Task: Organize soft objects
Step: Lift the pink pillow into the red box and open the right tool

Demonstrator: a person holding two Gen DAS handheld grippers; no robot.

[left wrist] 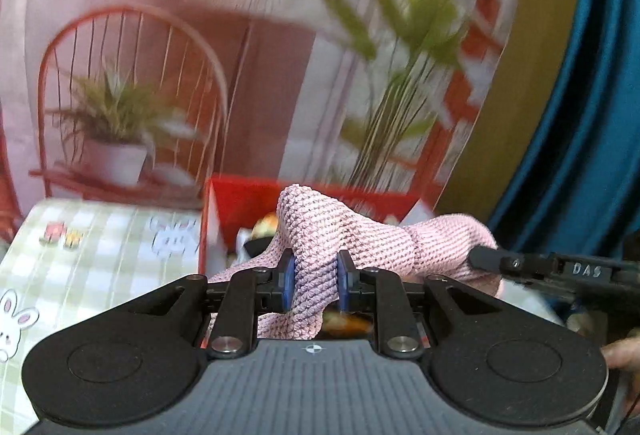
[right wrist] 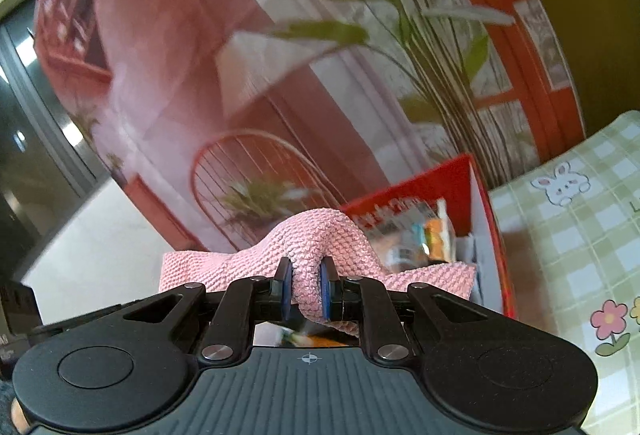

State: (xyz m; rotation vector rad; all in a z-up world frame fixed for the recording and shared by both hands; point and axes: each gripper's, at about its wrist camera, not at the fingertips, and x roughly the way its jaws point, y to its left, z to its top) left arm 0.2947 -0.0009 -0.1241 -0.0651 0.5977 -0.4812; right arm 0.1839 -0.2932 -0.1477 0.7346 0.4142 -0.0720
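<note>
A pink knitted cloth (left wrist: 320,235) hangs bunched between both grippers, lifted above the table. My left gripper (left wrist: 316,281) is shut on one fold of it, the blue pads (left wrist: 289,281) pressing the fabric from both sides. In the right wrist view the same pink cloth (right wrist: 316,239) is pinched by my right gripper (right wrist: 306,293), also shut on a fold. The right gripper's black body (left wrist: 560,271) shows at the right edge of the left wrist view, touching the cloth's far end. Behind the cloth stands an open red box (left wrist: 248,207) (right wrist: 452,183) holding small packets.
A green checked tablecloth (left wrist: 80,255) (right wrist: 580,219) with rabbit and flower prints covers the table. A printed backdrop (left wrist: 200,55) of a chair, lamp and plants hangs behind. A teal curtain (left wrist: 592,115) is at the right. A hand (left wrist: 624,355) shows at the lower right.
</note>
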